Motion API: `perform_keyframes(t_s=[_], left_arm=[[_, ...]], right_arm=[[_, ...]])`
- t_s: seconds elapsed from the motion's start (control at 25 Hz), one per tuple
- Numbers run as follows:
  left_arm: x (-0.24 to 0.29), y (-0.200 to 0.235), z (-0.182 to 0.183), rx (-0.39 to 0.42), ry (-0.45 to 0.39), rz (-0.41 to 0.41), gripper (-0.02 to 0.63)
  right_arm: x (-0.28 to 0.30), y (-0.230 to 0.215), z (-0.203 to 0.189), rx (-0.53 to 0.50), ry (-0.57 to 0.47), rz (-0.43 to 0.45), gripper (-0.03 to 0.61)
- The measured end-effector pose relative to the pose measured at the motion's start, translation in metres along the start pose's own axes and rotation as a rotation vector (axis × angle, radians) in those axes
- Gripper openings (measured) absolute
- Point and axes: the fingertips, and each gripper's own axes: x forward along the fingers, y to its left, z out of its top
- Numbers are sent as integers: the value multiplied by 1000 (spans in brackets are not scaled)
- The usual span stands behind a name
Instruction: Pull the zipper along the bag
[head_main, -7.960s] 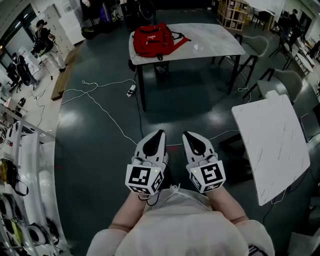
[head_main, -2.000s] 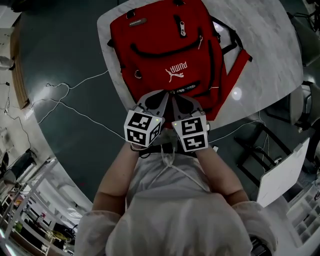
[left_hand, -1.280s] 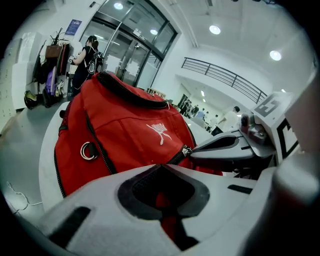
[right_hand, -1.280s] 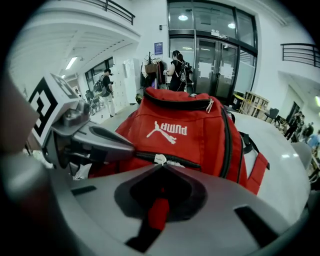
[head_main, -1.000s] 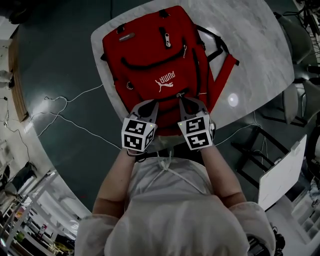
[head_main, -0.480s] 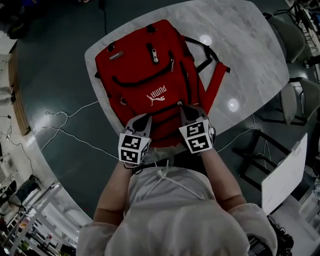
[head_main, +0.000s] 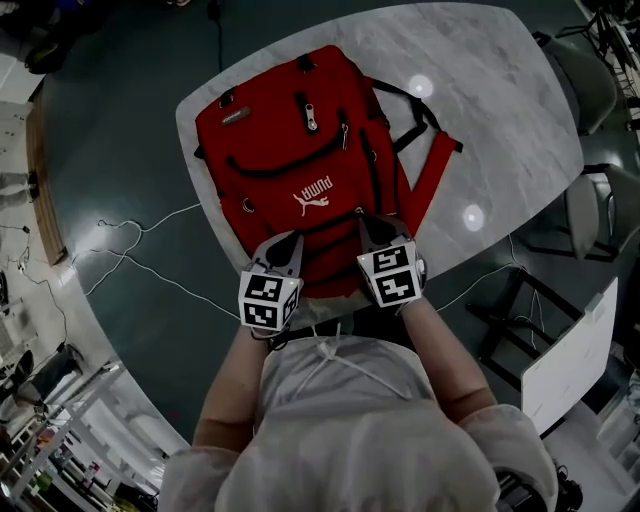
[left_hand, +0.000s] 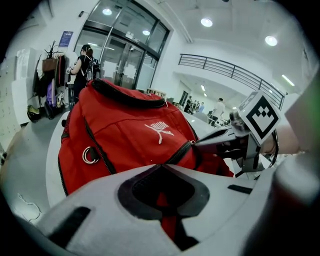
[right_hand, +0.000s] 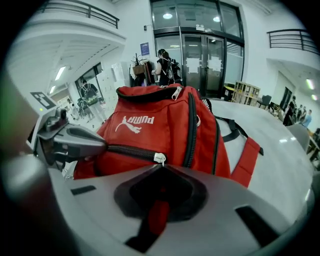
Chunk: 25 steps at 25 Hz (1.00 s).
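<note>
A red backpack (head_main: 300, 150) lies flat on a marble table (head_main: 500, 90), its bottom end toward me. A black zipper (right_hand: 130, 150) runs across the lower front pocket. My right gripper (head_main: 366, 220) sits at the zipper's right end. Its jaws are shut, and the silver zipper pull (right_hand: 160, 159) shows right at their tips (right_hand: 160, 169). My left gripper (head_main: 288, 243) is shut on the red fabric at the zipper's left end. In the right gripper view the left gripper (right_hand: 102, 145) shows as a closed point there. In the left gripper view the right gripper (left_hand: 197, 144) meets the zipper (left_hand: 180, 152).
Black shoulder straps (head_main: 420, 105) trail off the bag to the right across the table. Grey chairs (head_main: 590, 70) stand past the table's right side, and a white tabletop (head_main: 570, 350) is at the lower right. A white cable (head_main: 130, 230) lies on the dark floor to the left.
Since eight seconds ago I have come from across the room up to the table. Over the last second both grippers stay at the bag's near end; the right one shifts slightly.
</note>
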Motion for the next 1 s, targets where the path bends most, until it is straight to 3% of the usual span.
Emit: perform_keyframes(t_s=[0.2,0.24,0.28,0.32,0.48,0.72,1.0], left_arm=[[1,0,0,2,1,35,20],[1,0,0,2,-1,44,18],[0,0,0,3,-1,55,20],[0,0,1,8,2,68,19],[-7,-5,12,11,-4,115,20],[-30,-28,60,-25,-151,157,20],[-67,-52,112,-24,-254,234,20]], right_arm=[[-3,-1,6,-43,-41,-36,36],[-4,1,6,-31,-49,-23,68],[-6,4,5,-17,-55,-3,142],[-8,7,6,-9,-65,17,160],[-26,17,19,-57,-137,91,158],[-63,11,50,-80,-257,113,156],[-108,0,93,-79,-369,127,49]])
